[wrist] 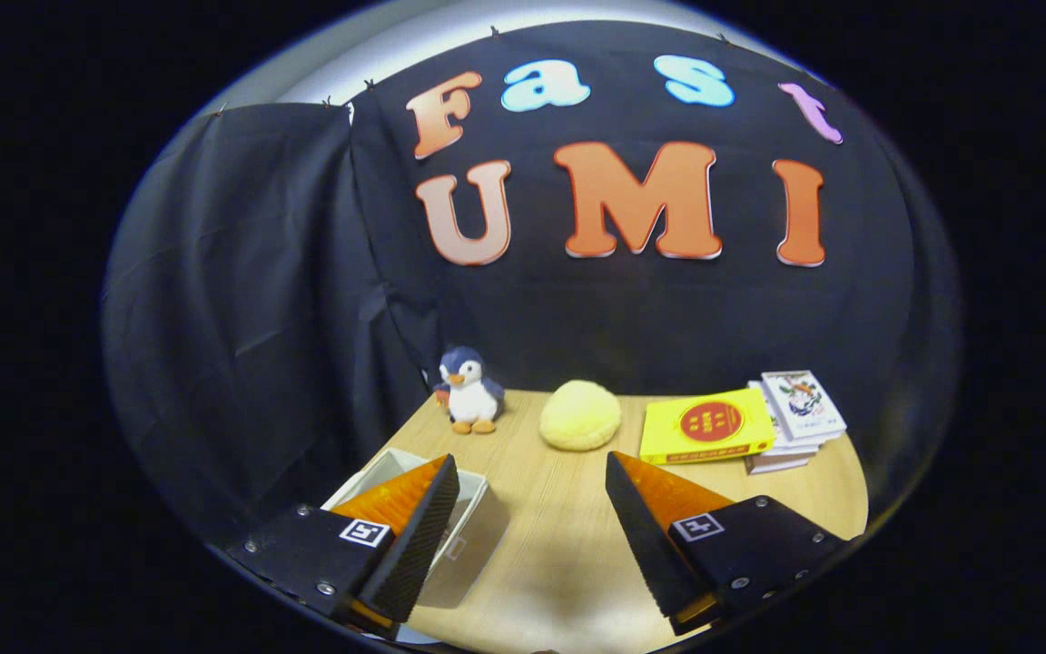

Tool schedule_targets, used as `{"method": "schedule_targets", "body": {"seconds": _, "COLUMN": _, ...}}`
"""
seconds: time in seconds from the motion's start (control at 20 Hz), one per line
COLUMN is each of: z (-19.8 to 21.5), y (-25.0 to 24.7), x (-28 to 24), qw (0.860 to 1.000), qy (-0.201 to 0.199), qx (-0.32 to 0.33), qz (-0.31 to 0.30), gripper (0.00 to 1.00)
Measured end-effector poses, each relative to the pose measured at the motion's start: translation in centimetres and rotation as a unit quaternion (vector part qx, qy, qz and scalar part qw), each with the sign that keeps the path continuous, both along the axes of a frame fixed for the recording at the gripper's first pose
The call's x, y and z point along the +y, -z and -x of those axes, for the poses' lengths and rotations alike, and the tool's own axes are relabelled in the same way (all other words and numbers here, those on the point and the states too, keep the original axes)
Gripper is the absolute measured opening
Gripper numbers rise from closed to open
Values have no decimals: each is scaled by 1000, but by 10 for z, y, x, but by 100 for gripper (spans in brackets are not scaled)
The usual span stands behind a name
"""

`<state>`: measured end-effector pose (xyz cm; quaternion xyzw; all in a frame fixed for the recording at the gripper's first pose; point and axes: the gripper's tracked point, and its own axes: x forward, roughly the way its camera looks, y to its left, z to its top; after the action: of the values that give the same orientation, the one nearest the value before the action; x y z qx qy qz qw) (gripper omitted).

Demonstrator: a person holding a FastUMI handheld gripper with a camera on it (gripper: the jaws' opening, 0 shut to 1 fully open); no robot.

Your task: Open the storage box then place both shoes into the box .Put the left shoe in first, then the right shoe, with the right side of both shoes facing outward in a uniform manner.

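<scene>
My gripper (532, 472) hangs above a wooden table (568, 536), its fingers wide apart with nothing between them. A white storage box (473, 522) with a translucent front sits under and just ahead of the left finger (419, 527), which hides most of it. I cannot tell whether the box's lid is open.
At the back of the table stand a plush penguin (469, 389), a round yellow cushion (579, 415), a yellow book (706, 426) and a stack of white books (797, 416). Black cloth walls close the booth behind and to the left.
</scene>
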<state>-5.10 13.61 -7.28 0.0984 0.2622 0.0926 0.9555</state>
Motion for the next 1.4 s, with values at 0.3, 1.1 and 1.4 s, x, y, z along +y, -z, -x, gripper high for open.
{"method": "schedule_targets", "body": {"seconds": 0.3, "z": -6, "y": -64, "x": -70, "qw": 990, "qy": 50, "qx": -126, "qz": 31, "gripper": 98}}
{"method": "schedule_targets", "body": {"seconds": 1.1, "z": 6, "y": -112, "x": -169, "qw": 958, "qy": 138, "qx": -243, "qz": 69, "gripper": 97}}
{"method": "schedule_targets", "body": {"seconds": 1.4, "z": 5, "y": -115, "x": -169, "qw": 955, "qy": 135, "qx": -256, "qz": 69, "gripper": 97}}
